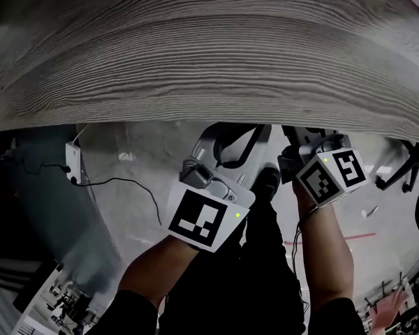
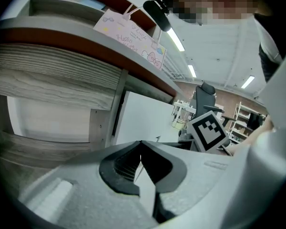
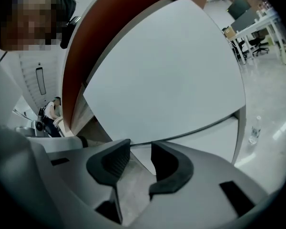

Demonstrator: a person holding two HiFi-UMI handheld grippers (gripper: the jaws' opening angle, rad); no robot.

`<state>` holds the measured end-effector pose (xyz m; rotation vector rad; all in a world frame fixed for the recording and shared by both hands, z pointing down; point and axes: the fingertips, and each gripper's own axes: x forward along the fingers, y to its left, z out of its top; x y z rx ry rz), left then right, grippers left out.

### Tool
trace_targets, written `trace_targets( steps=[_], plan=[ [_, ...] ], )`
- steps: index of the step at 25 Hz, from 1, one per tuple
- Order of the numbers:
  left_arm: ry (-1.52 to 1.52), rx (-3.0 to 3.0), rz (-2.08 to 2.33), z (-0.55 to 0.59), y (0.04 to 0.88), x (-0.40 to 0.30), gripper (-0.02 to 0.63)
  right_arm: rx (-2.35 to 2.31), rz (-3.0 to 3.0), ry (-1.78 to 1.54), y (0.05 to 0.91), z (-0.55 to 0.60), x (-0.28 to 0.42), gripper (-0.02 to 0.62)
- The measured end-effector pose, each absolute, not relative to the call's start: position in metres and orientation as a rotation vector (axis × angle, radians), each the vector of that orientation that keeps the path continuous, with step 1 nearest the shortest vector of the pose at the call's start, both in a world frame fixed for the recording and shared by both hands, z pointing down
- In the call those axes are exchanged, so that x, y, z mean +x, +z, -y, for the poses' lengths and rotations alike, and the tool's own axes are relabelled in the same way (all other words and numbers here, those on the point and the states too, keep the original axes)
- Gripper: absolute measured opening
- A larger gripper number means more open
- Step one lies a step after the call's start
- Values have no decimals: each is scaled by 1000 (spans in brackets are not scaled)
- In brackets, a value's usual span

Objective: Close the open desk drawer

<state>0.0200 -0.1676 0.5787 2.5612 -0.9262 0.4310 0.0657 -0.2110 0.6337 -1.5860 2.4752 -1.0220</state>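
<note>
drawer [image 2: 43,147]: guessing it was that wood-grain front under the desk top [image 1: 195,47] | feel: probably rigid, slid easy, best pushed flat on its front | left gripper [image 2: 141,144]: tips pressed together, empty | right gripper [image 3: 140,149]: jaws spread, empty

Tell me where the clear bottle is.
In the right gripper view the clear bottle sits on the shiny floor at the right side, just beside the lower right corner of the white desk panel.

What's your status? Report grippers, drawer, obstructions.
Left gripper shut, empty. Right gripper open, empty. Drawer not clearly in view under desk. No obstruction seen.
</note>
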Motion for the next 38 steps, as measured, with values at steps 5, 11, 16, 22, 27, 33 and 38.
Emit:
trace_targets(
  steps=[5,11,16,22,27,33,38],
  plan=[
    [432,2566,911,166,573,22,8,-1581,-2453,-1031,624,216,65,137],
    [424,2560,923,169,569,19,8,-1622,-2448,-1070,629,223,66,143],
    [426,2557,915,164,570,20,8,-1654,-2430,-1120,636,218,66,130],
    [406,2569,924,146,546,16,8,-1635,-2399,-1194,620,172,70,122],
    [343,2576,944,111,463,-1,8,-1579,-2488,-1090,518,102,66,56],
    [324,2622,958,61,317,-17,8,-1494,-2591,-843,332,49,51,43],
    [302,2677,899,21,205,-14,8,-1442,-2664,-645,202,33,46,37]
  ],
)
